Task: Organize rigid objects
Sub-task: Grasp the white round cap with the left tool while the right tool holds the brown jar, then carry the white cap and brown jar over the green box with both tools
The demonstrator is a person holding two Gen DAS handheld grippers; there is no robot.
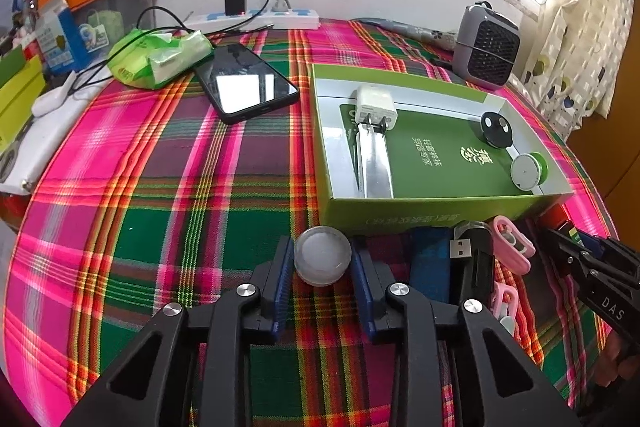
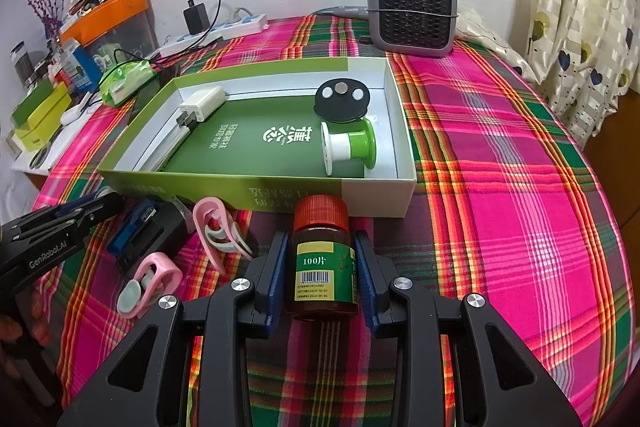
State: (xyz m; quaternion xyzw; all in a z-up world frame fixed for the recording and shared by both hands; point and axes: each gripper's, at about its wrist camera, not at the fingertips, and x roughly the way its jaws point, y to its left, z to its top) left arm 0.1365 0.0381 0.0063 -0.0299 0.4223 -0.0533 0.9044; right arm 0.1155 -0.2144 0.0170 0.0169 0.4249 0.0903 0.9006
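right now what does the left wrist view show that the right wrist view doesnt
Only the left wrist view shows the left tongs around a small round clear jar, and the black phone.

Only the right wrist view shows the right tongs around a brown pill bottle with an orange cap.

Both show the green box holding a white charger, black disc and spool, plus the pink clips.

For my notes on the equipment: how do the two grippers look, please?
Both are black frames with triangular cut-outs, silver round screws and ribbed blue pads on the fingers. The left gripper bears white "GenRobot.AI" lettering on its side; the right gripper shows "DAS".
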